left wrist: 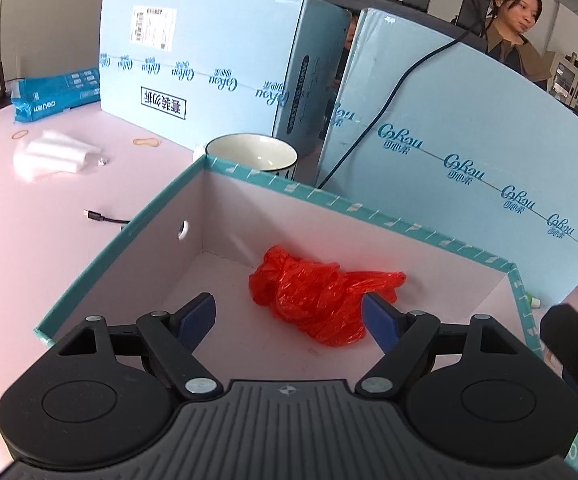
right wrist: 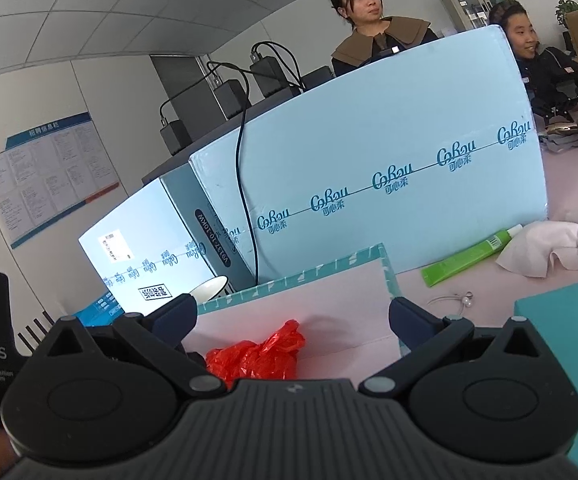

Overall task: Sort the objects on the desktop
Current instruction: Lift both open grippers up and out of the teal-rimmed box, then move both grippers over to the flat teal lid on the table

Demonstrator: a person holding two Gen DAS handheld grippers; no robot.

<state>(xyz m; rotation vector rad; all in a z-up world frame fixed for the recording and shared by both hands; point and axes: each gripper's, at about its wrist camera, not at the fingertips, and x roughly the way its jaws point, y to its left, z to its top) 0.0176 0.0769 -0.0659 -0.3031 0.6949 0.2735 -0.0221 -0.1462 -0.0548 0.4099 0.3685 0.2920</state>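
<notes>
A crumpled red plastic bag [left wrist: 317,300] lies on the floor of an open teal-edged box [left wrist: 129,240]. My left gripper [left wrist: 289,316] hangs over the box, open, its right finger close beside the bag and gripping nothing. The bag also shows in the right wrist view [right wrist: 257,354], inside the same box [right wrist: 329,280]. My right gripper [right wrist: 293,316] is open and empty above the box's near side.
A white mug [left wrist: 253,154] stands behind the box. Two big light-blue cartons [left wrist: 209,64] wall the back. White tissue [left wrist: 49,154], rubber bands [left wrist: 147,142] and a USB cable [left wrist: 101,217] lie at the left. A green tube [right wrist: 469,256], tissue [right wrist: 553,246] and a teal box [right wrist: 569,344] lie at the right.
</notes>
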